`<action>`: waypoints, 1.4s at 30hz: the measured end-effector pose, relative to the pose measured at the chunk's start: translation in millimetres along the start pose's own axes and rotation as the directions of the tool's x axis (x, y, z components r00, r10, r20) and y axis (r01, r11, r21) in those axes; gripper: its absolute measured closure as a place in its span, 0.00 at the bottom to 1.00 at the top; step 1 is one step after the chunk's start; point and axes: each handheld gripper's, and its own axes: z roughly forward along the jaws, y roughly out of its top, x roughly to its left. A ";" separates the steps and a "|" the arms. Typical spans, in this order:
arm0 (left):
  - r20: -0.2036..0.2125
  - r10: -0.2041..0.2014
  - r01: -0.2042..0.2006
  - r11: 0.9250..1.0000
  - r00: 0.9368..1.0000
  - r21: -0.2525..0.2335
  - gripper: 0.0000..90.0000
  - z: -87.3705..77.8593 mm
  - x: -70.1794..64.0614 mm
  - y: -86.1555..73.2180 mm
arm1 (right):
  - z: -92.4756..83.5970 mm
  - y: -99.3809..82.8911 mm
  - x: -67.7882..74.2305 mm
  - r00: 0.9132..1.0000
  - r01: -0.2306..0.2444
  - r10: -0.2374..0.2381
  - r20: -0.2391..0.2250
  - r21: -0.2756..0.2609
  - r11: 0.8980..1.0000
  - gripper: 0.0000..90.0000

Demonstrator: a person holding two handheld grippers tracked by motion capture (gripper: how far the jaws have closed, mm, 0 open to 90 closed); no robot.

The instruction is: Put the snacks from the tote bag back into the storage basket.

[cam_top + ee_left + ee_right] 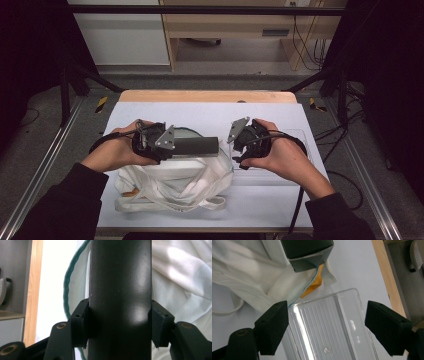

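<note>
Open jaws above clear tray (329, 327)

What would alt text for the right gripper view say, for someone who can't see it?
Two black fingers of the right gripper stand open above a clear ribbed plastic tray on a white tabletop. Beyond the tray lie a crumpled white cloth bag, a bit of orange material at its edge, and the end of a long dark box.
</note>
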 end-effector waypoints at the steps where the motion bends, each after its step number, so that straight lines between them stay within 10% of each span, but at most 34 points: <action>1: 0.001 0.002 -0.002 1.000 1.000 -0.001 0.48 0.3 -0.1 1.0 | 0.2 1.9 0.1 1.000 0.019 -0.019 -0.004 0.004 1.000 0.23; 24: -0.001 0.059 -0.059 0.998 0.998 -0.033 0.48 4.0 -6.1 28.5 | 15.5 33.8 15.8 0.987 0.155 -0.152 -0.060 0.055 0.986 0.24; 42: -0.002 0.080 -0.080 0.996 0.997 -0.040 0.48 2.3 -8.5 30.8 | 25.9 42.4 17.8 0.971 0.225 -0.215 -0.104 0.087 0.971 0.45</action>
